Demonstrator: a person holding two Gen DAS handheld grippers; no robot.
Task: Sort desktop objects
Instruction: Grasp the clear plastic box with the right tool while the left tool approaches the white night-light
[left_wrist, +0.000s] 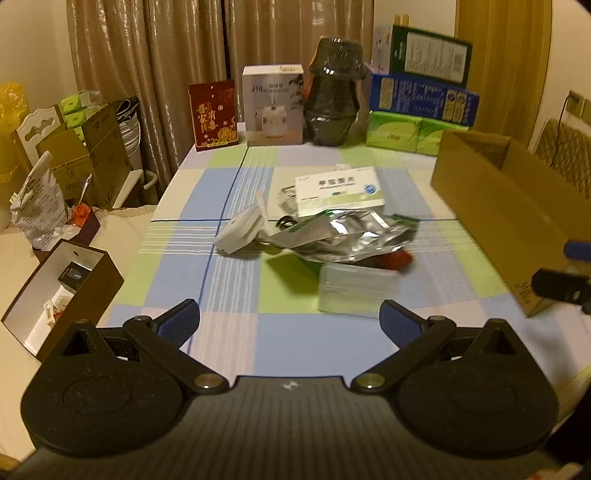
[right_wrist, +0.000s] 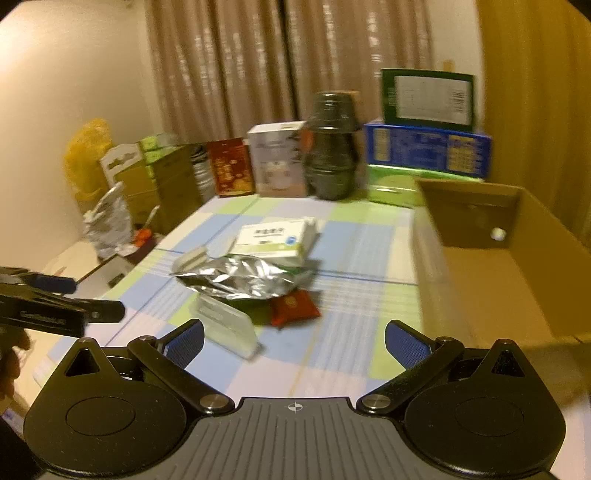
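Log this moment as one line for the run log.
left gripper open, empty | right gripper open, empty | foil bag on table | cardboard box open

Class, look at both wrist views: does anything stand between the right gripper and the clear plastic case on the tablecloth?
Nothing visible does. The right gripper is open, and only bare tablecloth lies between it and the clear plastic case. The red pouch and silver foil bag lie beyond the case.

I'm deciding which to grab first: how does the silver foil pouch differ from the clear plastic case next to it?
The silver foil pouch is crumpled, shiny and opaque; the clear plastic case is smooth, rigid-looking and translucent. The pouch is the longer of the two and irregular in outline, while the case is a compact rectangle. The pouch lies against the white medicine box; the case sits nearer the grippers. Both rest on the checked tablecloth.
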